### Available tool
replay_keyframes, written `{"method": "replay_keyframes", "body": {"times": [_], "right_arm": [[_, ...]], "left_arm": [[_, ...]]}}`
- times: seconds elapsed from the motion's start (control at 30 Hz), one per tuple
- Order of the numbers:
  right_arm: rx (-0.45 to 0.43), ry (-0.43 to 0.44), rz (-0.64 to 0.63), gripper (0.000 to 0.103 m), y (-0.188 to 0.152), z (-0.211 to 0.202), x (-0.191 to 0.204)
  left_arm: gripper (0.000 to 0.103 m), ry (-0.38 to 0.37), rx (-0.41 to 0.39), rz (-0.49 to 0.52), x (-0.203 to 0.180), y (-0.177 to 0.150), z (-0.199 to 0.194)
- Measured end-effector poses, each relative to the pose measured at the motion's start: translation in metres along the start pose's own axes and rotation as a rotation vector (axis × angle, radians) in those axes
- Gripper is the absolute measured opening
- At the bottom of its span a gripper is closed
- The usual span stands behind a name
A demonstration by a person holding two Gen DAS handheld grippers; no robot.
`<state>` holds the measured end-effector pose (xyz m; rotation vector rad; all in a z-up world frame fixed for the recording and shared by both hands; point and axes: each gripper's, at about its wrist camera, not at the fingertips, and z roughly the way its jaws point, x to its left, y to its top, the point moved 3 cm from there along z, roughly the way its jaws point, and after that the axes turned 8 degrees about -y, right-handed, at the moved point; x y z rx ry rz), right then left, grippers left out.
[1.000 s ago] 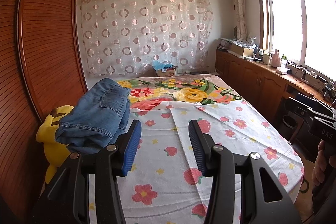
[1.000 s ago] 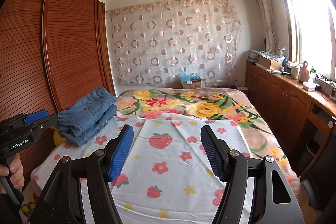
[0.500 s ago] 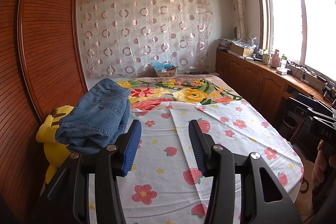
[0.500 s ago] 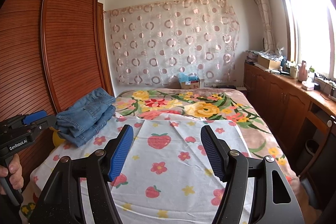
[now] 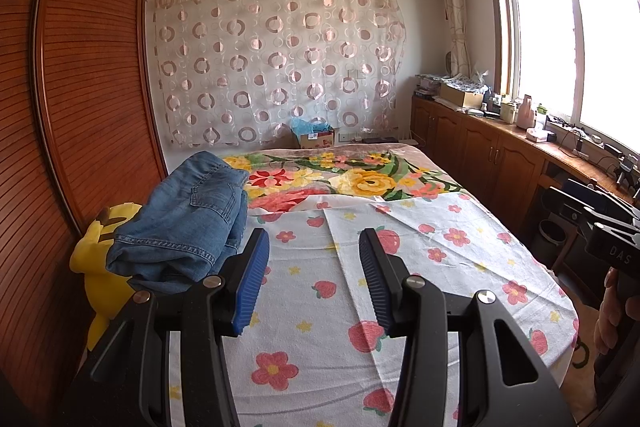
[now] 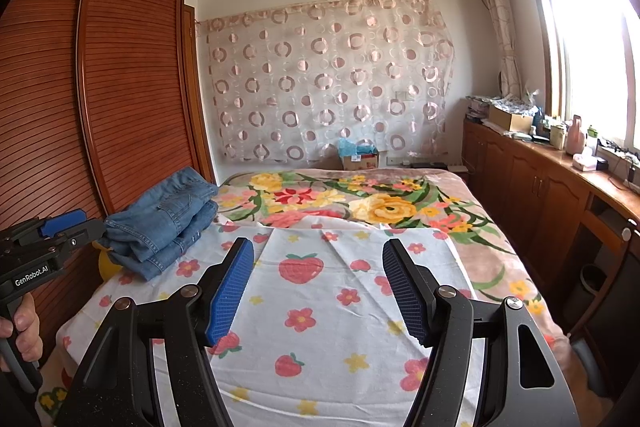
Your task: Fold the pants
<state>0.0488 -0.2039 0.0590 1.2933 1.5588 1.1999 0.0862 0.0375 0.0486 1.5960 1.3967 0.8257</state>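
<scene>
**Bedroom, bed with jeans at its left edge**

Bedspread [image 6: 320, 311] lies below both tongs: left gripper [image 5: 310, 277] and right gripper [image 6: 318, 287] gape, holding nothing. Jeans [image 5: 184, 223], stacked in layers, rest at the bed's left edge. Judged heavy, limp denim; best pinched at waistband or hem.

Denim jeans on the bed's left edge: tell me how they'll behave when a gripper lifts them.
The denim jeans lie in a folded stack, so pinching one layer would probably let the rest sag and unfold. Denim looks thick, likely heavy for cloth. They partly rest on a yellow plush toy, so pushing may slide them off.
</scene>
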Motion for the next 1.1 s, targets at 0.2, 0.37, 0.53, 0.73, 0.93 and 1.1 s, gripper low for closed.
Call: {"method": "replay_keyframes", "body": {"times": [0.2, 0.37, 0.53, 0.73, 0.93, 1.1], "right_arm": [[0.001, 0.000, -0.001, 0.069, -0.0007, 0.0000, 0.0002], [0.000, -0.001, -0.001, 0.069, -0.0002, 0.0003, 0.0006], [0.000, -0.002, 0.000, 0.069, -0.0010, 0.0005, 0.0003], [-0.001, -0.003, 0.000, 0.069, -0.0005, 0.0011, 0.0003], [-0.002, -0.004, 0.000, 0.069, -0.0007, 0.0011, 0.0002], [-0.003, -0.005, -0.001, 0.069, 0.0001, 0.0016, -0.0008]], "left_arm": [[0.048, 0.000, 0.001, 0.001, 0.0001, -0.0004, 0.0001], [0.048, 0.000, 0.001, 0.001, -0.0002, -0.0007, 0.0004], [0.048, -0.001, -0.001, 0.000, 0.0001, -0.0012, 0.0001], [0.048, 0.000, 0.000, 0.002, 0.0001, -0.0015, 0.0001], [0.048, -0.001, 0.000, 0.002, -0.0002, -0.0021, 0.0002], [0.048, -0.002, -0.002, 0.000, 0.0000, -0.0024, -0.0006]]}}
